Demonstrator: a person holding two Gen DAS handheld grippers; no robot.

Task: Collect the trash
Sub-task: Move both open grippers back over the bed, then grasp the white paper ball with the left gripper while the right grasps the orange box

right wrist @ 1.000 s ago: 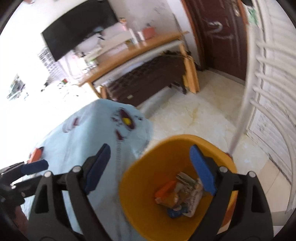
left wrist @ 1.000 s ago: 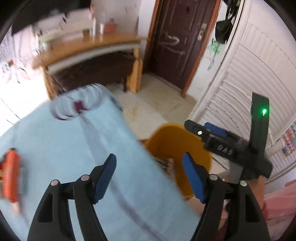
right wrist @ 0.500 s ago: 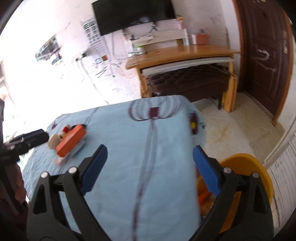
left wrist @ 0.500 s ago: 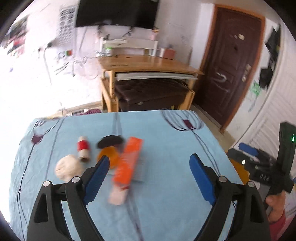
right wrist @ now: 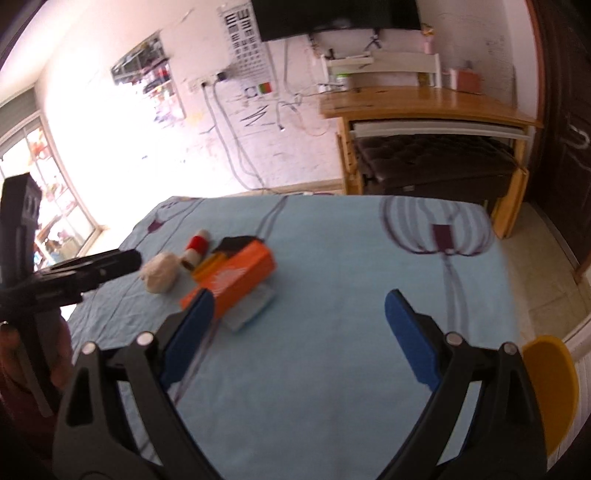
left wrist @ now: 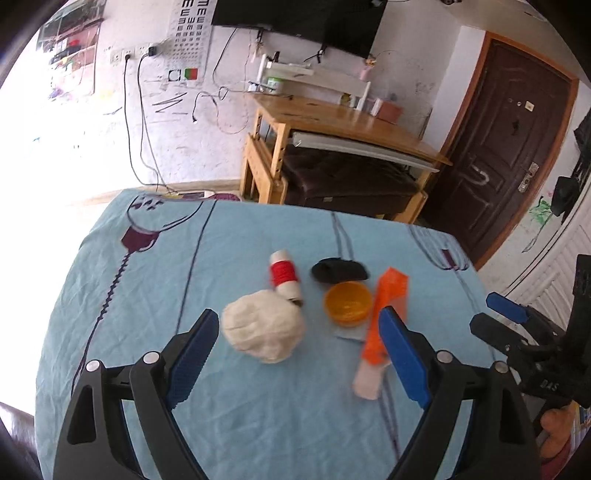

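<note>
Both grippers' jaws spread, empty: left gripper [left wrist: 295, 354] lines up on paper wad [left wrist: 264, 328], right gripper [right wrist: 299, 328] hovers between box [right wrist: 232, 278] and bin [right wrist: 552, 387] for drop-off.

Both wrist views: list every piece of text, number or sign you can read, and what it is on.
"E" rows, shrinking downward: eye chart on the wall; the small rows are unreadable.
"DAS", or perhaps digits, uncertain: right gripper body, seen from the left wrist view.
White print on the orange box: too blurred to read.
Scribbles on the door: not legible text.
</note>
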